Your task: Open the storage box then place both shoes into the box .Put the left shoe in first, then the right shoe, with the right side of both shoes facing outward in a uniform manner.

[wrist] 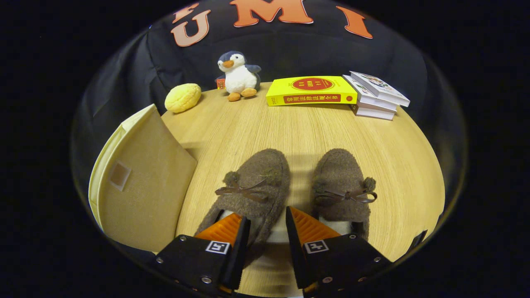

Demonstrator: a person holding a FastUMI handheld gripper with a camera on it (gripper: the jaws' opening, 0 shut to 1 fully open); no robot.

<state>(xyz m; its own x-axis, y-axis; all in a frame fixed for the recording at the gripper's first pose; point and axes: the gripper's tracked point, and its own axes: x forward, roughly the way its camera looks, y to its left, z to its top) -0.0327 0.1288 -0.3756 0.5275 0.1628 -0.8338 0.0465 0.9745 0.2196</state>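
Two brown fuzzy slippers with bows lie side by side on the wooden table (306,128), toes pointing away from me. My gripper (267,231) is at the heel end of the left shoe (252,186). One finger sits in the shoe's opening and the other in the gap between the shoes, and both are closed on the shoe's right side wall. The right shoe (343,186) lies just right of the fingers, untouched. The beige fabric storage box (140,186) stands left of the shoes, showing a panel with a small square patch and a cream edge behind it.
At the back of the table are a yellow bun-shaped toy (182,97), a plush penguin (239,76), a thick yellow book (311,91) and a stack of white books (377,96). Bare wood stretches between the shoes and these things.
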